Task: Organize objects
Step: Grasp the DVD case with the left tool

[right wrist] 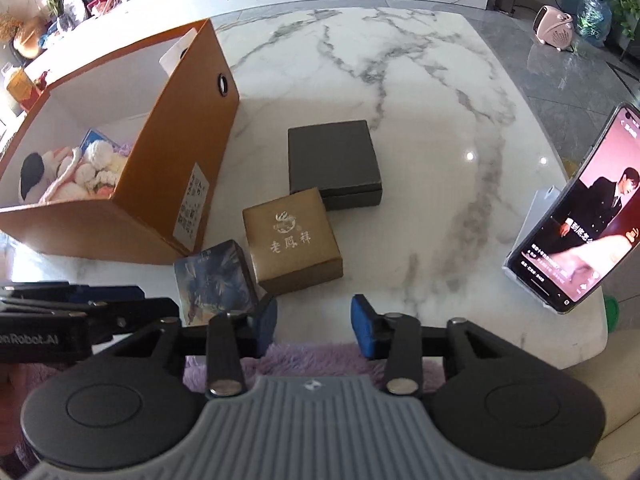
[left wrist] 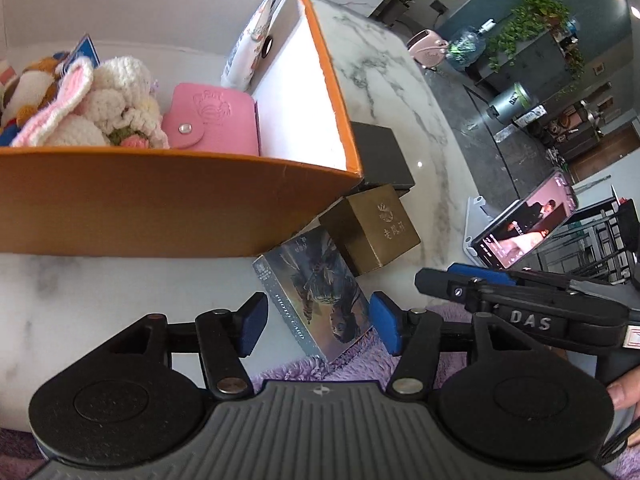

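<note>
A marble table [right wrist: 420,92] is carrying an orange box [right wrist: 132,200]; grey floor [right wrist: 560,80] beyond; left gripper [left wrist: 316,320] is gaping around a card box [left wrist: 316,300]; right gripper [right wrist: 314,326] is standing narrower, empty.

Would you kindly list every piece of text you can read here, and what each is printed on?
"老凤祥": gold box.
"PHOTO CARD": photo card box.
"DAS": right gripper body.
"Robot.AI", start cut off: left gripper body.
Sticker on orange box: too blurred.
Phone captions: too small.
</note>
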`<action>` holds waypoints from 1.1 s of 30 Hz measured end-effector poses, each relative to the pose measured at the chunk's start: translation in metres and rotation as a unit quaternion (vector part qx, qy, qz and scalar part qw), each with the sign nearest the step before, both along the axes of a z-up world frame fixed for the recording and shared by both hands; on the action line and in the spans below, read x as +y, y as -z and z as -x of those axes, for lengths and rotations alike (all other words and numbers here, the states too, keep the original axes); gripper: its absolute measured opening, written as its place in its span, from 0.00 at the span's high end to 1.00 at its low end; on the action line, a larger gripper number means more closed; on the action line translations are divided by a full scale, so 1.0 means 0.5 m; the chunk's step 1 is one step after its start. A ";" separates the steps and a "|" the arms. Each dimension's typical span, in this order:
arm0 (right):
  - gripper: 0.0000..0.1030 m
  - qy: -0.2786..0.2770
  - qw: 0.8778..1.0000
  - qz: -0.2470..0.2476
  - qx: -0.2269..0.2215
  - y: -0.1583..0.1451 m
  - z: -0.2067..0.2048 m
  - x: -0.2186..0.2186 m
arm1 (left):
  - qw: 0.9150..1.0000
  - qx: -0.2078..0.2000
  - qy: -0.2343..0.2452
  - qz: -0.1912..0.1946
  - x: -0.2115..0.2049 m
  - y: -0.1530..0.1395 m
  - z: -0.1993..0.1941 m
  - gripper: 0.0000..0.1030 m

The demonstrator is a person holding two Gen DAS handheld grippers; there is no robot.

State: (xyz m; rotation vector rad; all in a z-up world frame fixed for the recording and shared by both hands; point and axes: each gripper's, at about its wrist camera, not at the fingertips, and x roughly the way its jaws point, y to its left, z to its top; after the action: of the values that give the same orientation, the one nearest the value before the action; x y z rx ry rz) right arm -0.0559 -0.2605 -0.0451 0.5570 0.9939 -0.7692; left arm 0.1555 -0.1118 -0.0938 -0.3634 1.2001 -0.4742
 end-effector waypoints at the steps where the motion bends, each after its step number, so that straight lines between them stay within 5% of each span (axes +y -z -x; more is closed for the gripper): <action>1: 0.50 -0.001 1.000 0.002 -0.006 -0.002 -0.002 -0.003 | 1.000 0.005 -0.004 -0.003 -0.004 0.004 -0.002 0.35; 4: 0.37 -0.011 1.000 0.015 -0.010 -0.001 -0.019 -0.014 | 1.000 0.016 -0.019 -0.012 -0.015 0.011 -0.007 0.34; 6: 0.37 -0.016 1.000 0.023 0.005 0.005 -0.033 -0.021 | 0.999 0.027 -0.031 -0.016 -0.020 0.016 -0.010 0.32; 9: 0.43 -0.022 0.999 0.021 0.024 0.012 -0.033 -0.025 | 0.998 0.044 -0.048 -0.014 -0.029 0.021 -0.016 0.32; 14: 0.71 -0.025 0.998 -0.011 0.063 0.050 -0.024 -0.026 | 0.995 0.063 -0.071 -0.026 -0.049 0.029 -0.022 0.25; 19: 0.73 -0.042 0.995 -0.009 0.090 0.064 -0.040 -0.017 | 0.993 0.074 -0.083 -0.048 -0.077 0.036 -0.024 0.23; 30: 0.72 -0.024 0.997 -0.005 0.076 0.065 -0.034 -0.016 | 0.986 0.070 -0.110 -0.108 -0.124 0.048 -0.028 0.21; 33: 0.72 -0.027 0.997 -0.008 0.074 0.065 -0.034 -0.017 | 0.985 0.065 -0.103 -0.125 -0.129 0.045 -0.029 0.27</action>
State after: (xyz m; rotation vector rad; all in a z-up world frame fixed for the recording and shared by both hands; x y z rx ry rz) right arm -0.0390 -0.2692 -0.0775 0.4902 1.1490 -0.7629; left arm 0.1702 -0.1764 -0.1165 -0.3012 1.3152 -0.1190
